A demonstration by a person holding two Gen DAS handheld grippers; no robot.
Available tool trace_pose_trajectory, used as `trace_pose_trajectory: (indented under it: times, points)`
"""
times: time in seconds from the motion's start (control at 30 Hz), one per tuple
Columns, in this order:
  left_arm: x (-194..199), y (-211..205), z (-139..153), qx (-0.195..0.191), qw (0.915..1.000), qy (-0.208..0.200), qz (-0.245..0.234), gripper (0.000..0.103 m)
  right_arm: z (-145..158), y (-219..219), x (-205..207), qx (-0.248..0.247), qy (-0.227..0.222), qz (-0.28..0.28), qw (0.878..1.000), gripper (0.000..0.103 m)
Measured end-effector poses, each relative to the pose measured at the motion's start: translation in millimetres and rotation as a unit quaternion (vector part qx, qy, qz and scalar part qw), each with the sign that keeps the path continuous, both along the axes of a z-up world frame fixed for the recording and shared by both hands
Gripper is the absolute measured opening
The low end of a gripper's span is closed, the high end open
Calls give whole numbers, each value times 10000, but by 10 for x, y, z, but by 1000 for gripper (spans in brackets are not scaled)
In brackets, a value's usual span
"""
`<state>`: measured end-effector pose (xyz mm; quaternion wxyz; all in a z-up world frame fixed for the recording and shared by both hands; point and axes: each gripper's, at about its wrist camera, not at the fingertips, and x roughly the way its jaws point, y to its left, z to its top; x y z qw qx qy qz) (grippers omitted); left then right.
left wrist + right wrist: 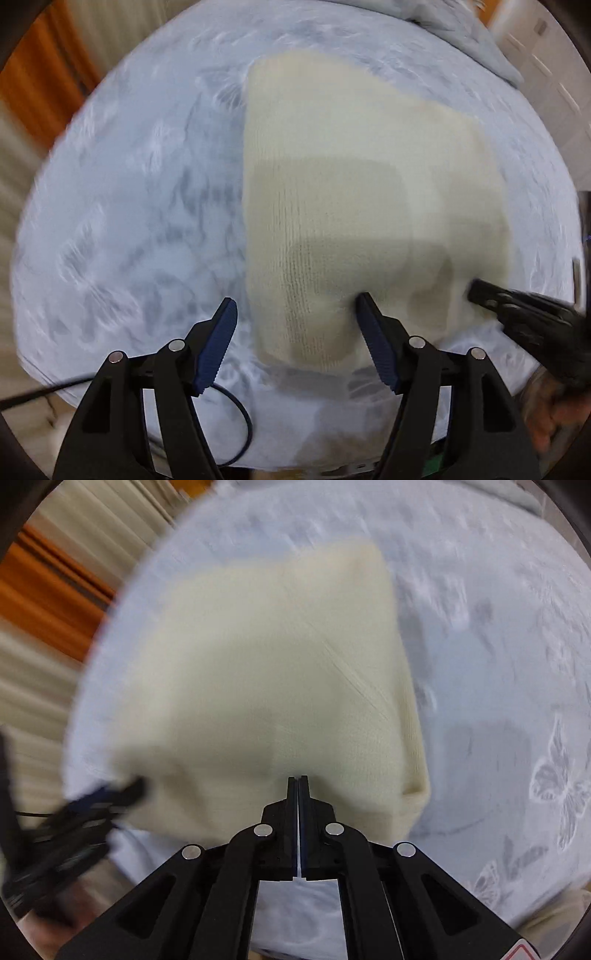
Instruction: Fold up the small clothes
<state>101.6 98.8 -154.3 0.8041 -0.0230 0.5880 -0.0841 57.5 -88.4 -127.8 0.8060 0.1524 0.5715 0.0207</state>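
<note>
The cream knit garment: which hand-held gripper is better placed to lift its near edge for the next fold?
Probably the right hand-held gripper: its jaws are shut at the cream knit garment's near edge. The left hand-held gripper stands open astride the near corner, gripping nothing.

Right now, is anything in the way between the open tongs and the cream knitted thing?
No, nothing visible blocks it. The left tongs stand open right over the near edge of the cream knitted garment on the pale blue cloth; contact is too blurred to tell.
</note>
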Motion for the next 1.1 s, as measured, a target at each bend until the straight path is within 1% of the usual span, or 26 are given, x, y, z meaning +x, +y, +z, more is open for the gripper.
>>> trace_pose_trajectory:
  times: [0.03, 0.07, 0.1, 0.13, 0.17, 0.2, 0.23, 0.33, 0.4, 0.43, 0.47, 0.53, 0.57, 0.67, 0.7, 0.73, 0.8, 0.97, 1.03, 1.07, 1.1]
  points:
    - [-12, 79, 36, -149, 9998, -48, 118, 66, 95, 18, -24, -102, -166, 31, 9998, 1]
    - [-10, 109, 56, -179, 9997, -67, 126, 66, 152, 44, -26, -299, -266, 35, 9992, 2]
    - [-7, 112, 61, -139, 9998, -87, 76, 67, 115, 42, 19, -404, -263, 41, 9988, 2]
    - [-9, 97, 61, -91, 9999, -118, 35, 67, 15, 30, 78, -501, -157, 22, 9986, 2]
    - [-1, 63, 45, 14, 9998, -184, -15, 68, -209, 8, 175, -580, 154, -10, 9982, 1]
    - [-11, 30, 53, 86, 9997, -223, -41, 68, -387, -5, 240, -575, 332, -19, 9978, 1]
    - [-11, 3, 65, 147, 9996, -240, -48, 68, -420, -1, 264, -650, 287, -28, 9975, 1]
    - [-13, -78, 120, 200, 9995, -249, -82, 67, -276, 57, 287, -747, 359, -78, 9965, 2]
    - [-36, -94, 214, 330, 9987, -368, -74, 65, -34, 96, 172, -633, 136, -105, 9978, 4]
    - [-55, -109, 242, 372, 9984, -413, -57, 65, 92, 103, 62, -639, -34, -142, 9978, 8]
    - [-75, -101, 301, 406, 9980, -488, -33, 65, 150, 75, -33, -668, -121, -193, 9975, 11]
    - [-118, -87, 396, 378, 9977, -560, -12, 65, 276, 24, -160, -680, -259, -329, 9968, 21]
    - [-138, -80, 450, 345, 9975, -609, -5, 66, 329, 0, -239, -684, -329, -434, 9962, 23]
    - [-251, -91, 637, 351, 9955, -875, -8, 66, 437, -45, -478, -670, -442, -532, 9953, 24]
    - [-293, -98, 700, 373, 9946, -965, -3, 67, 459, -49, -535, -690, -460, -567, 9949, 27]
    - [-320, -106, 740, 396, 9941, -1010, 8, 67, 479, -52, -601, -680, -477, -585, 9948, 32]
    - [-396, -115, 844, 443, 9926, -1133, 35, 69, 520, -51, -703, -709, -492, -651, 9941, 36]
    - [-608, -143, 1080, 566, 9870, -1498, 120, 69, 619, -39, -937, -809, -650, -682, 9923, 38]
    - [-696, -162, 1163, 601, 9849, -1618, 152, 70, 680, -34, -1038, -878, -730, -694, 9910, 42]
    - [-730, -167, 1194, 587, 9842, -1660, 160, 73, 711, -21, -1087, -935, -774, -701, 9901, 43]
    - [-768, -170, 1224, 555, 9835, -1711, 174, 79, 735, -14, -1134, -976, -820, -713, 9893, 46]
